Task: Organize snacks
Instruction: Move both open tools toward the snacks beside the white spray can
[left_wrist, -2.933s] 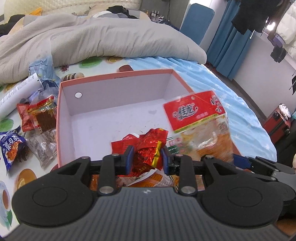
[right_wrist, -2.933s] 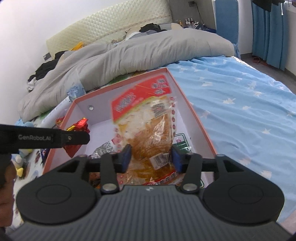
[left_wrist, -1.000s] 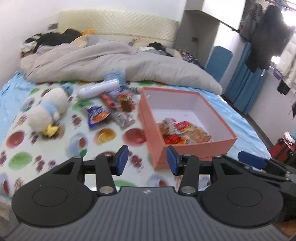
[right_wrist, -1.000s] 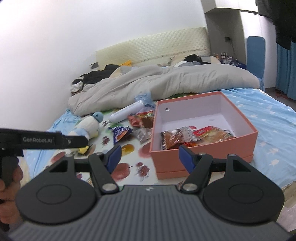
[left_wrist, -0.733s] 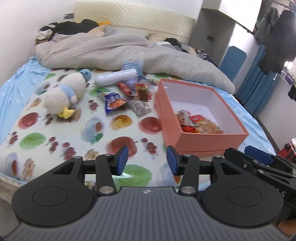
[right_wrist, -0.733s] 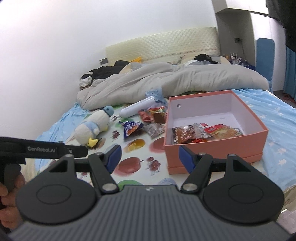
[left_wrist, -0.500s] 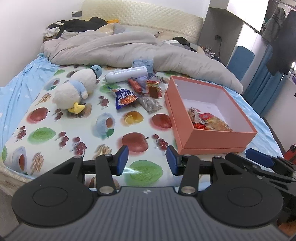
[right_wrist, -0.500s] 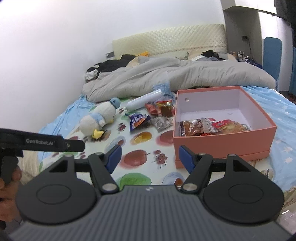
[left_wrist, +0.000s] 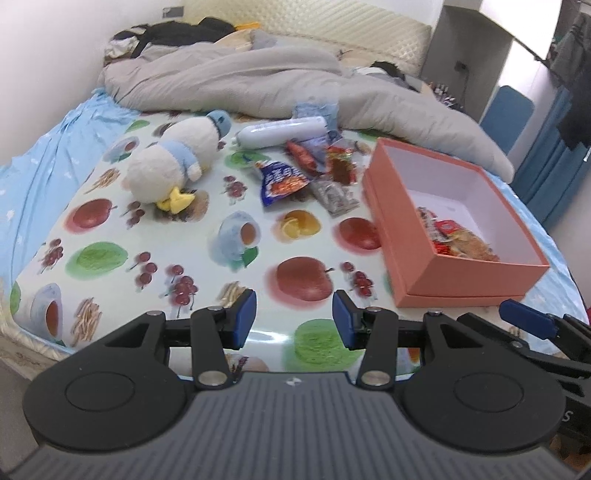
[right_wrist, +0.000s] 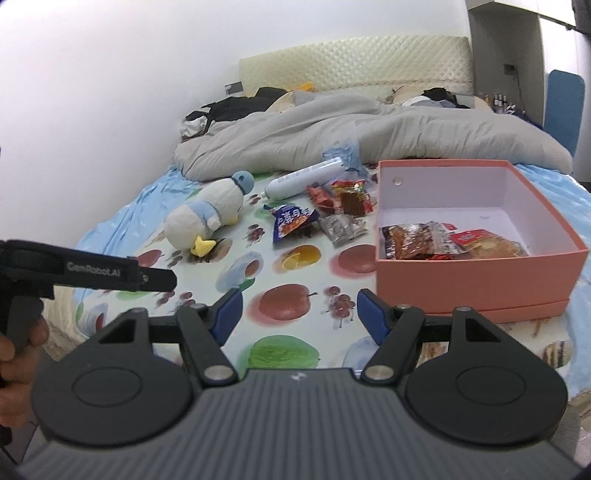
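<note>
Several snack packets (right_wrist: 448, 240) are seen lying inside the pink cardboard box (right_wrist: 461, 284), gathered against its near wall; the far half of its white floor is left bare. More snacks are scattered just beside the box on its left: a blue packet (right_wrist: 291, 219), a clear packet of dark seeds (right_wrist: 341, 229), a red packet with a brown strip (right_wrist: 351, 201) and a smaller red packet (right_wrist: 319, 195). A white tube-shaped package (right_wrist: 306, 177) is laid behind them, with a crumpled blue wrapper (right_wrist: 341, 153) at its far end. A plush duck (right_wrist: 210, 214) is found further left on the fruit-printed sheet (right_wrist: 280, 299). A grey duvet (right_wrist: 369, 129) is heaped across the bed behind everything.

Both tools are held well short of the snacks, over the near edge of the bed. The left gripper (left_wrist: 294, 320) is held partly open with nothing between its blue pads. The right gripper (right_wrist: 299, 314) is spread wider, likewise empty. A hand (right_wrist: 16, 350) is seen at the left edge of the right wrist view, wrapped around the left gripper's handle.
</note>
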